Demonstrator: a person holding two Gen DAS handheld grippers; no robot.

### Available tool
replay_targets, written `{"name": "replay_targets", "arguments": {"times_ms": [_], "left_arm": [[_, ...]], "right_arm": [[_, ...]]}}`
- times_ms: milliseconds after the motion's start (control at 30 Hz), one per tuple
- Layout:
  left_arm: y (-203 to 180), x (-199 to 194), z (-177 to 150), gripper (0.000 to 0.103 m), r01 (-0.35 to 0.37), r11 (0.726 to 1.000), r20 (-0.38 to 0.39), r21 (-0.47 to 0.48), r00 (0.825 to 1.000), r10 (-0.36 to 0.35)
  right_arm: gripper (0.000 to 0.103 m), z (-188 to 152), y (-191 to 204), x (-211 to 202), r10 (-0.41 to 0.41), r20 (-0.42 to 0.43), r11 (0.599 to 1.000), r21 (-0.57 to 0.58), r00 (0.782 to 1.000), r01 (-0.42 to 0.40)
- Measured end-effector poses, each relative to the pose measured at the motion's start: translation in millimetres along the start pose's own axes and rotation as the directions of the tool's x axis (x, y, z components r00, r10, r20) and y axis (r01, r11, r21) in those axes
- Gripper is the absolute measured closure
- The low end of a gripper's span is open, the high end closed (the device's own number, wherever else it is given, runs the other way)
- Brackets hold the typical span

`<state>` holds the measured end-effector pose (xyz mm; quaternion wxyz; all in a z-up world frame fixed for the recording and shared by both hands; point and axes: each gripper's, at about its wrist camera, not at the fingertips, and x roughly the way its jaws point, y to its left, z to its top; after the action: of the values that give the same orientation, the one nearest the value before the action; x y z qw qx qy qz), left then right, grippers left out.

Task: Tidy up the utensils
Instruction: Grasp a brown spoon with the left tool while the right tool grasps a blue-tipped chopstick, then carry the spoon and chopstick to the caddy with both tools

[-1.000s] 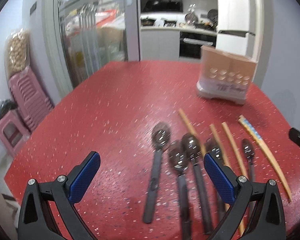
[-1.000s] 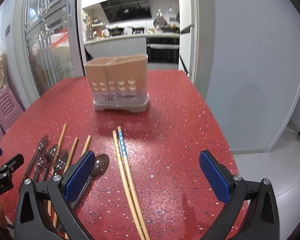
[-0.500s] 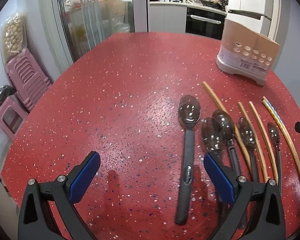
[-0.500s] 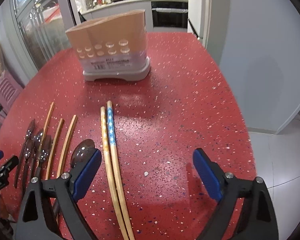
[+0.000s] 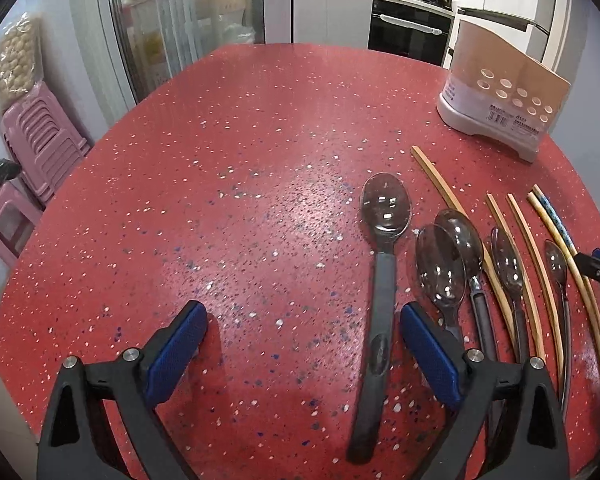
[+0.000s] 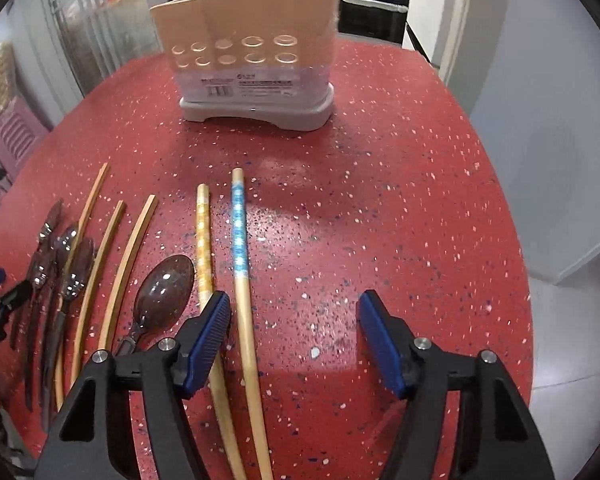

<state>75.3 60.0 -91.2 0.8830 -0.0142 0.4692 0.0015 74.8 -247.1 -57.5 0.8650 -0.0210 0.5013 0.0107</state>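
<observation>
We find the right hand-held gripper (image 6: pixel 294 326) closing, pads clear of the blue-banded chopstick (image 6: pixel 242 280) between them; left hand-held gripper (image 5: pixel 302 336) wide over the counter (image 5: pixel 220 152), beside spoons (image 5: pixel 384 240).

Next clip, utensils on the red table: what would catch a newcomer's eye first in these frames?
The speckled red table dominates, with dark spoons and wooden chopsticks fanned out along its near right side, the big grey-handled spoon leftmost. At the far end stands a beige utensil holder with round holes. Nearer the camera, the right tool is closing, the blue-patterned chopstick lying between its blue pads, not yet pressed.
</observation>
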Motion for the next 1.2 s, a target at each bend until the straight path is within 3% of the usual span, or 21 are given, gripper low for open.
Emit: {"name": "replay_targets", "arguments": {"times_ms": [233,367,533,567,633,700,767,800,833,933,1200], "left_arm": [[-11.7,3.5,9.2,0.000,0.022,0.998,-0.009,0.051,1.000,-0.022],[-17.8,6.9,17.5,0.000,0.042,0.996,-0.031,0.075,0.999,-0.039],[-26.7,9.4,27.4,0.013,0.079,0.989,-0.071,0.128,0.995,-0.071],[-29.0,10.1,30.0,0.021,0.091,0.986,-0.078,0.139,0.994,-0.080],[-35.2,9.6,32.9,0.039,0.108,0.979,-0.082,0.171,0.992,-0.095],[-40.3,9.3,34.4,0.066,0.123,0.975,-0.091,0.187,0.990,-0.108],[-43.4,9.1,35.5,0.066,0.123,0.973,-0.091,0.193,0.990,-0.108],[-42.6,8.0,34.6,0.066,0.129,0.974,-0.088,0.187,0.990,-0.114],[-41.7,7.1,34.1,0.066,0.138,0.975,-0.084,0.175,0.989,-0.125],[-36.7,-0.7,30.3,0.066,0.155,0.978,-0.063,0.139,0.987,-0.148],[-29.8,-40.1,42.0,0.066,0.203,0.975,0.043,0.092,0.977,-0.208]], "right_arm": [[0.031,14.7,2.1,7.0,0.017,-0.071,0.998,-0.056,0.997,-0.021],[0.024,23.0,-1.0,13.6,0.025,-0.119,0.997,-0.066,0.993,-0.033],[0.026,37.5,-1.5,22.6,0.018,-0.177,0.997,-0.071,0.984,-0.031],[0.028,39.7,-1.5,23.1,0.020,-0.186,0.997,-0.072,0.982,-0.034],[0.039,44.8,2.6,23.9,0.021,-0.195,0.995,-0.088,0.981,-0.039],[0.051,48.5,7.4,22.6,0.032,-0.202,0.992,-0.114,0.979,-0.056],[0.067,50.4,16.4,21.2,0.039,-0.207,0.989,-0.134,0.978,-0.068],[0.085,51.7,20.3,22.2,0.047,-0.209,0.987,-0.140,0.977,-0.077],[0.095,53.3,23.5,22.8,0.050,-0.207,0.986,-0.146,0.977,-0.082],[0.095,55.8,23.0,23.3,0.066,-0.195,0.986,-0.137,0.979,-0.094],[0.095,58.2,-12.9,-9.2,0.246,-0.081,0.969,-0.002,0.966,-0.247]]}}
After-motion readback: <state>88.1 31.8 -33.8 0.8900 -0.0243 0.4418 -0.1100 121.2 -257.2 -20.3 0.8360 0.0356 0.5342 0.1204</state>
